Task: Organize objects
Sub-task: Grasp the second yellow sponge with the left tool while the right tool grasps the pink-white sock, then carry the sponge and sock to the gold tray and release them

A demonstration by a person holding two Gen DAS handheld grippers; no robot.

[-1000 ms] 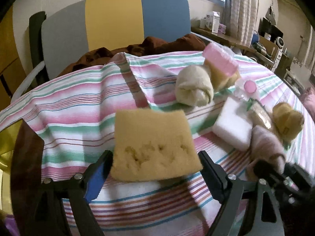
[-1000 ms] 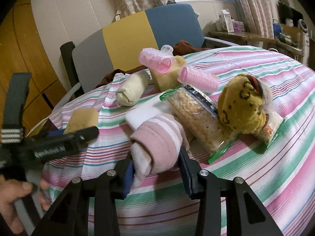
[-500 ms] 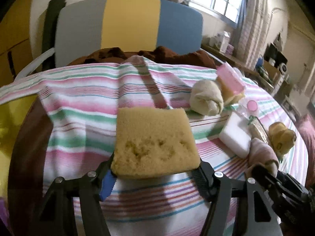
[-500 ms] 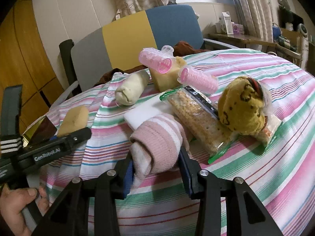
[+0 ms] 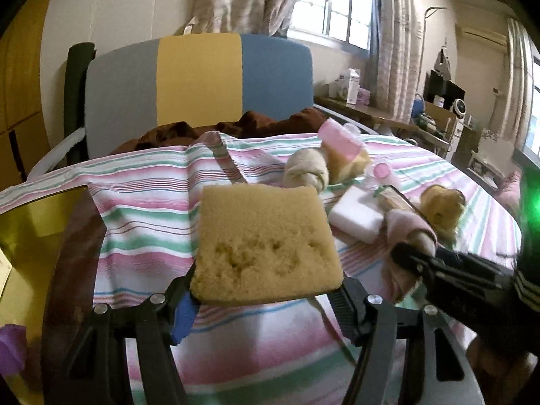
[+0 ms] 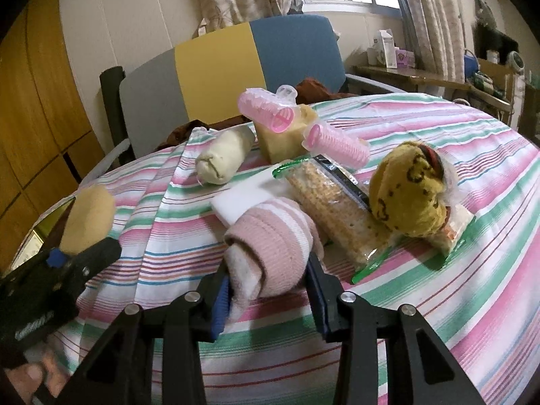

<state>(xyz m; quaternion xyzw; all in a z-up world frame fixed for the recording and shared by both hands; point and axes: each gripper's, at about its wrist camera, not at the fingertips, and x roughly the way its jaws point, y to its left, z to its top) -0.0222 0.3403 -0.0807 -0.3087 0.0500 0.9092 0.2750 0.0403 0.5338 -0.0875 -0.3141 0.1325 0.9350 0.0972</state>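
The left gripper [image 5: 266, 295] is clenched on a yellow sponge [image 5: 265, 243], held above the near left part of the striped cloth [image 5: 145, 216]. The right gripper [image 6: 268, 290] grasps a rolled pink sock [image 6: 270, 243] between its jaws, near the cloth's middle. Just beyond the sock lies a white block [image 6: 246, 197], touching a cracker pack [image 6: 332, 207]. A yellow sock ball [image 6: 406, 199] rests on the pack's right side. Farther back sit a cream roll [image 6: 224, 158] and two pink curlers [image 6: 266, 111] by another sponge [image 6: 287, 135].

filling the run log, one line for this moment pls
left gripper: holds yellow sponge | right gripper: holds pink rolled sock
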